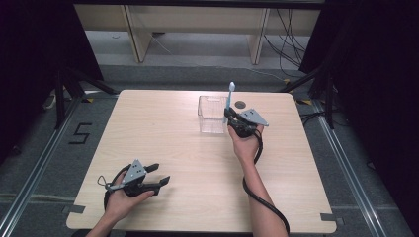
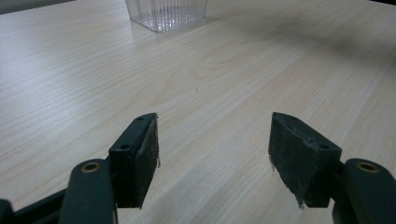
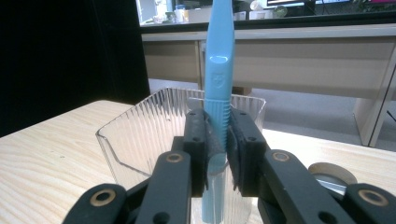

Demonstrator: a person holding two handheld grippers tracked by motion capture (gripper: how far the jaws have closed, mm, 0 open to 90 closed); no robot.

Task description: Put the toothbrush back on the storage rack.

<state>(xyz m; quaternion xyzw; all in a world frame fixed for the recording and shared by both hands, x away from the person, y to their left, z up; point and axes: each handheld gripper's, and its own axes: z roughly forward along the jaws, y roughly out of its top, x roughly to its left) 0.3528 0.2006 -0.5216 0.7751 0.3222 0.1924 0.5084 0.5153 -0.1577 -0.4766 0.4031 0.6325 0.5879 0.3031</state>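
The wooden table [image 1: 197, 163] carries a clear ribbed plastic container [image 1: 211, 115] toward its far side, standing upright with its mouth open to the top. Just beyond the container a small dark round hole [image 1: 240, 104] sits in the tabletop. On the floor left of the table a marking reads "5" [image 1: 80, 133].

The right gripper [image 1: 229, 118] is at the container's right wall, jaws pressed together on a light blue toothbrush [image 3: 218, 93]. The toothbrush stands close to upright, its long axis vertical, the brush head [image 1: 231, 87] pointing up and the handle's lower end reaching down at the container's near edge, seen through the clear wall in the right gripper view. The pads clamp it at its ridged grip section. A small embossed shield-like mark [image 3: 217, 80] sits on the handle above the pads; its writing is too small to read.

The left gripper [image 1: 159, 174] rests on the near left part of the table, well apart from the container, jaws standing wide apart with bare wood between them.
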